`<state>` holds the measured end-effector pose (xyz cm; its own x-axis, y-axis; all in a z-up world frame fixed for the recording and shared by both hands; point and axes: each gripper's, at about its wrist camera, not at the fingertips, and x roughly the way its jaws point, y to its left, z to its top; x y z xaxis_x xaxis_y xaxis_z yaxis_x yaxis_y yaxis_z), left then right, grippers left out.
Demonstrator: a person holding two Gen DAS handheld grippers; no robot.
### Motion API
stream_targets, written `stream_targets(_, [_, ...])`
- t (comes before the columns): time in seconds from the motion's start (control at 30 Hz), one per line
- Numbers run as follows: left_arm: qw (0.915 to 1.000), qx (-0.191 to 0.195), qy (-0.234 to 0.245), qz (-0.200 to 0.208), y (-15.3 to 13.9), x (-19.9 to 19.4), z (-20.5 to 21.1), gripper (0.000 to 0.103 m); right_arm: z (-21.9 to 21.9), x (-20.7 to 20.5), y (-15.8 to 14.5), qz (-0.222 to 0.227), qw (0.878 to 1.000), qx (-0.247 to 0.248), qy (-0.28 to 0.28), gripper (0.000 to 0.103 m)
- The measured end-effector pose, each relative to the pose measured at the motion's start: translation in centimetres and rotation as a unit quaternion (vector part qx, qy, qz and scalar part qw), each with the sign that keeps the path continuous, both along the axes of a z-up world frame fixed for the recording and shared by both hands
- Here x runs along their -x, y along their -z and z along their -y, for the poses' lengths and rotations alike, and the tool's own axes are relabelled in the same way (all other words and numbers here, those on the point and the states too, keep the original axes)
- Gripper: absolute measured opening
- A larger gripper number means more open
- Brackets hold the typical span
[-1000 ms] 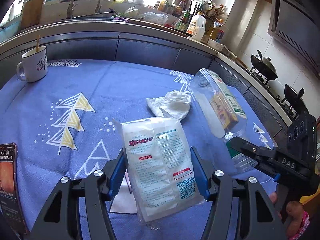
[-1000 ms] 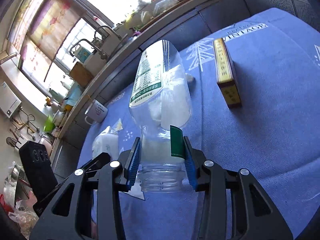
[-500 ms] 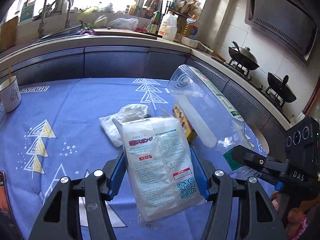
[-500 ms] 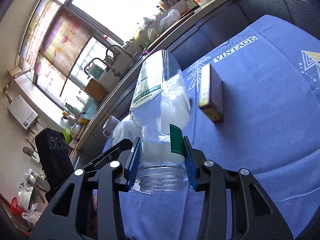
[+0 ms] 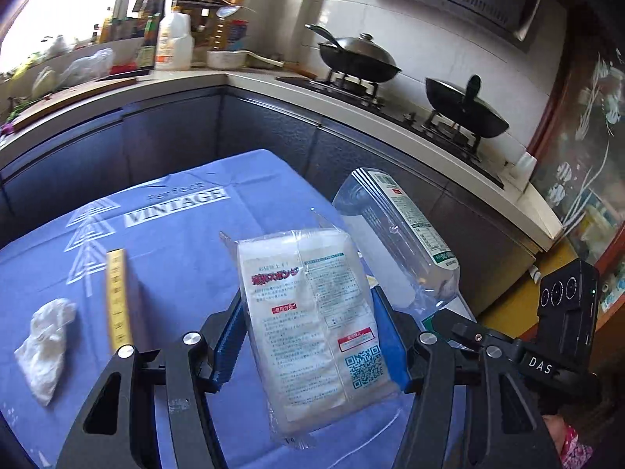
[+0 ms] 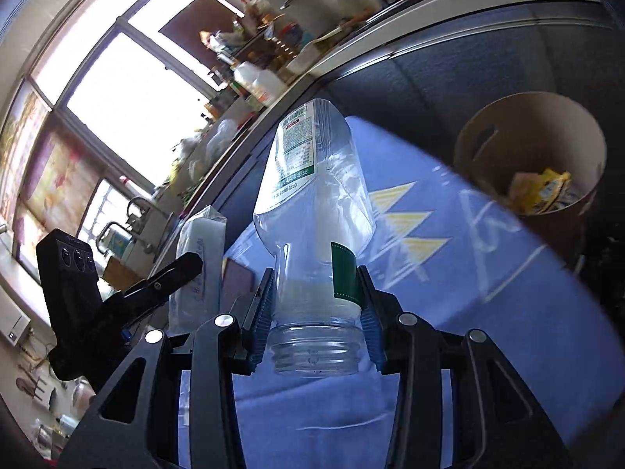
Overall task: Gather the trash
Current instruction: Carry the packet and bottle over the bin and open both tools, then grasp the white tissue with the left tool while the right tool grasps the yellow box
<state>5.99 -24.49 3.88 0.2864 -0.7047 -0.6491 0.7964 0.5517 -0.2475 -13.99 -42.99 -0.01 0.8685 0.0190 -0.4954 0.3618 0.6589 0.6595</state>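
Note:
My left gripper (image 5: 312,336) is shut on a clear plastic packet (image 5: 316,312) with white contents, red print and a QR code, held above the blue tablecloth (image 5: 187,258). My right gripper (image 6: 316,308) is shut on the neck of an empty clear plastic bottle (image 6: 316,203) with a green and white label; the bottle (image 5: 398,242) also shows to the right of the packet in the left wrist view. A round brown cardboard bin (image 6: 543,133) with yellow wrappers inside stands beyond the table's edge at the right of the right wrist view. A crumpled white tissue (image 5: 47,344) and a narrow yellow-edged box (image 5: 121,297) lie on the cloth.
The kitchen counter (image 5: 273,78) wraps around behind the table, with two woks on a stove (image 5: 461,105) and bottles near the window. The left gripper with its packet (image 6: 199,262) shows at the left of the right wrist view. A person's hand (image 5: 566,441) holds the right gripper's handle.
Both grippers have swung to the right across the table with their loads. The mug and sink left the left view, the stove came in, and the brown bin now appears in the right view.

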Motion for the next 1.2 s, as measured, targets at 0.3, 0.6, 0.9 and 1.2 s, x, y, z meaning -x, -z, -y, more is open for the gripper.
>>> stream_targets(0.3, [0.9938, -0.030, 0.107, -0.012, 2.2, 2.5, 17.5, 0.062, 13.1, 5.8, 3.7, -0.071, 0.993, -0.006, 0.096, 0.039])
stream_targets(0.6, [0.9904, -0.087, 0.104, 0.028, 5.0, 3.1, 28.1, 0.086, 16.0, 4.3, 4.7, -0.118, 0.985, 0.049, 0.114, 0.064])
stream_targets(0.9, [0.9961, -0.027, 0.082, -0.018, 3.5, 3.0, 18.9, 0.078, 12.0, 4.7, 1.9, -0.055, 0.984, 0.114, 0.124, 0.060])
stream_targets(1.2, [0.9997, -0.001, 0.023, 0.000, 2.7, 2.8, 0.7, 0.077, 3.8, -2.1, 1.1, -0.028, 0.994, 0.103, 0.017, 0.059])
